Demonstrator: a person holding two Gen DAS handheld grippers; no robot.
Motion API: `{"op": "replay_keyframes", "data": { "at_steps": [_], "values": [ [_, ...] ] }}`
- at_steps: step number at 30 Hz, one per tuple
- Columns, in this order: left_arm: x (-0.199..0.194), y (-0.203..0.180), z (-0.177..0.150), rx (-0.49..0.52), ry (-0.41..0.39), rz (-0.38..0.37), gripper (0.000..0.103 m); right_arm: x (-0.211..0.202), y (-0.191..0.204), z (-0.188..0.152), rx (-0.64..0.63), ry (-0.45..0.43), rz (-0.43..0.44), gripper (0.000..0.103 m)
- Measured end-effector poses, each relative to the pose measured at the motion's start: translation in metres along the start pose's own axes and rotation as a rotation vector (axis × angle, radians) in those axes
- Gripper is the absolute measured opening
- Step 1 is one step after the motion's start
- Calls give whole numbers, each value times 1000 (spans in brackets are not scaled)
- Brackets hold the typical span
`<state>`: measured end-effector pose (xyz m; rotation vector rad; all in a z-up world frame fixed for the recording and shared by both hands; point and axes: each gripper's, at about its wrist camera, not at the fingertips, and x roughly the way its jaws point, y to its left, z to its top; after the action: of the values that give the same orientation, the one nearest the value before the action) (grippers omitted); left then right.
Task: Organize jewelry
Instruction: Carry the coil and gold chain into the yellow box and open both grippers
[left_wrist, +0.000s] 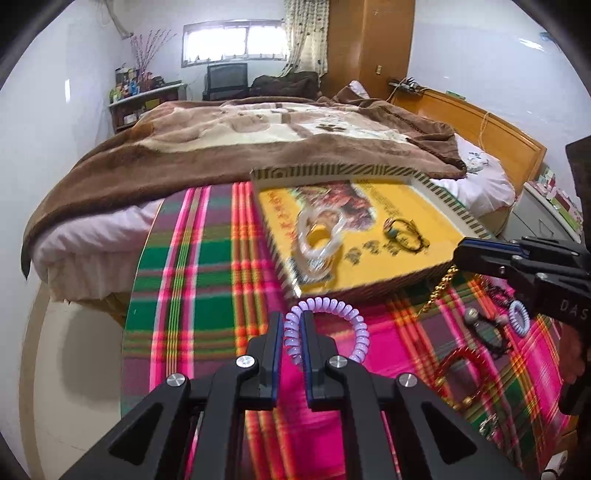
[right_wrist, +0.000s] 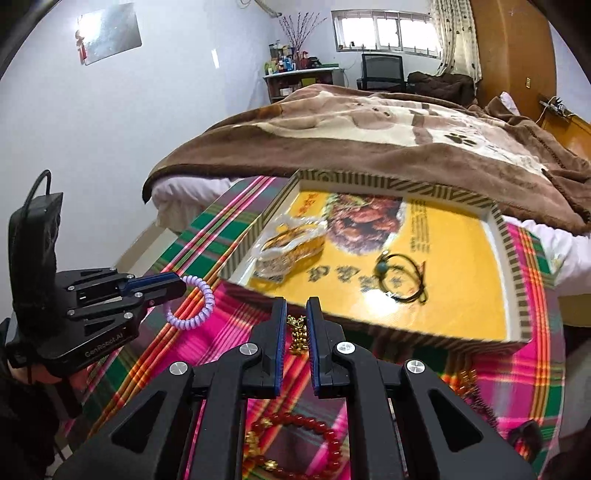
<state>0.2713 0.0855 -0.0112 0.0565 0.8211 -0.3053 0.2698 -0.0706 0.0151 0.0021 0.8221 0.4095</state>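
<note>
Two claws are seen raised over a plaid tablecloth (left_wrist: 207, 280), each already loaded. The left claw (left_wrist: 293, 334) is pinched narrow on a lilac coil hair tie (left_wrist: 354, 325), whose loop hangs out to its right side. The right claw (right_wrist: 297, 325) is clamped nearly shut on a gold chain (right_wrist: 298, 334), which dangles between and below its fingers. Just ahead of both claws lies a shallow yellow-floored tray (right_wrist: 509, 254) with a striped rim; a clear bangle in a bag (right_wrist: 288, 240) and a dark cord bracelet (right_wrist: 402, 273) with a teal bead are already inside it. A red bead bracelet (right_wrist: 317, 435) is left on the cloth beneath the right claw, with further pieces to its right. The step in hand is judged to be the carry from cloth to tray. Next, each claw would need to be brought forward past the near rim, lowered over a bare patch of yellow floor, and opened so the pieces are dropped apart, untangled.
</note>
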Motion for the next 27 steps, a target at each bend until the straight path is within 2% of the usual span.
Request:
{"op": "replay_keyframes", "data": {
  "at_steps": [11,27],
  "values": [
    [14,-34,54,24,-21,-74,9,-20,-49,24,47,-42,-63,11],
    [52,-76,98,81,-51,-41,9,-19,-113,47,79,-50,-154,11]
  ]
}}
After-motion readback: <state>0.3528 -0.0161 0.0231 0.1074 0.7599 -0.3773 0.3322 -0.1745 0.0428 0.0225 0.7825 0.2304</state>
